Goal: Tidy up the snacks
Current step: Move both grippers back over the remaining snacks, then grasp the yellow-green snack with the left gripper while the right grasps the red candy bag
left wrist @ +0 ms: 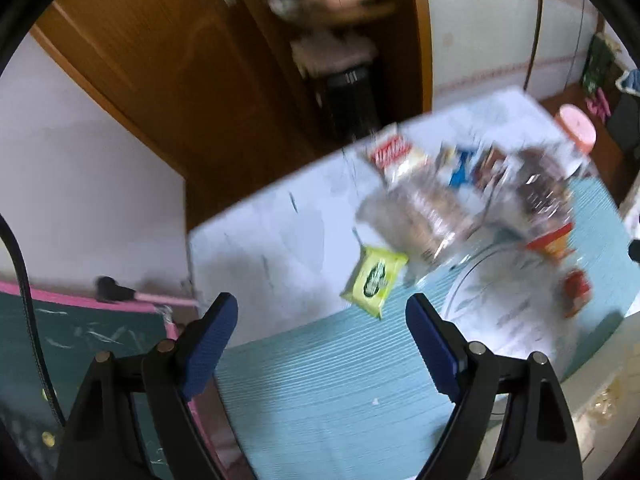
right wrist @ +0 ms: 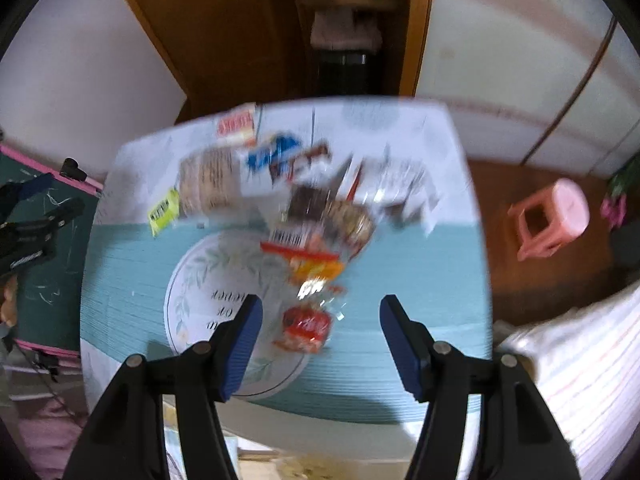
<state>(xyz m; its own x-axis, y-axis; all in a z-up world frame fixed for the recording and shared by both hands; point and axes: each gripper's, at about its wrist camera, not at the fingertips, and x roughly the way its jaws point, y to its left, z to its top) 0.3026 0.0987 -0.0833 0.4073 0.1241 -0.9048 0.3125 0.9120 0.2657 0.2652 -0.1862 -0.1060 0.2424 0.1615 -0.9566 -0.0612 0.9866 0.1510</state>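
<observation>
Both views are motion-blurred. A pile of snack packets (right wrist: 320, 200) lies on the table, also in the left wrist view (left wrist: 460, 200). A yellow-green packet (left wrist: 374, 280) lies apart at the pile's left, also in the right wrist view (right wrist: 163, 211). A red packet (right wrist: 306, 328) rests on a round white plate (right wrist: 200, 280) with leaf print. My left gripper (left wrist: 322, 328) is open and empty above the teal mat (left wrist: 320, 380). My right gripper (right wrist: 320, 328) is open and empty, above the red packet. The left gripper also shows at the left edge (right wrist: 36, 224).
The table (right wrist: 140, 152) has a white cloth at the back and the teal mat in front. A green board with pink frame (left wrist: 80, 340) stands left of it. A pink stool (right wrist: 552, 220) sits on the floor at right. A wooden door and shelves stand behind.
</observation>
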